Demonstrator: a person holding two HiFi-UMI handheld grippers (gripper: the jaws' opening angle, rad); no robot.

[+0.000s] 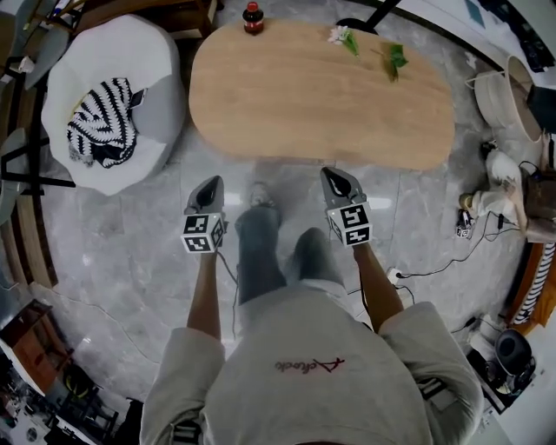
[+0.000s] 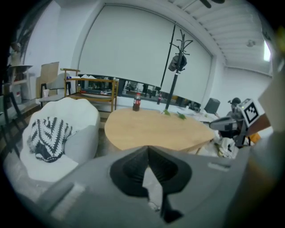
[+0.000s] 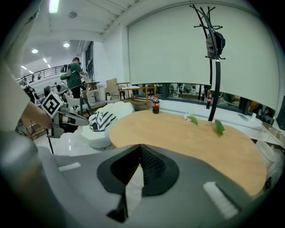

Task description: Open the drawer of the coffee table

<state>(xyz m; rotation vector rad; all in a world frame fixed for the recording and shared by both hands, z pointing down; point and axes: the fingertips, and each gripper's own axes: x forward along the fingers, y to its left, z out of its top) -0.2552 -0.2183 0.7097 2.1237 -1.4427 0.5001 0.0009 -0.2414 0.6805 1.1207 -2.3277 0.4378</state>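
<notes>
Both closed, nothing held: left gripper (image 1: 210, 184), right gripper (image 1: 335, 176). The coffee table tabletop (image 1: 313, 96) is seen at 12 o'clock, apart from both. No drawer is visible; the near edge should be checked low, jaws opened before any pull is gripped.

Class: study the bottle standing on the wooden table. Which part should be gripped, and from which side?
Probably its body, below the red cap, approached level from the near side: the bottle stands upright at the far edge of the table, bare tabletop before it.
</notes>
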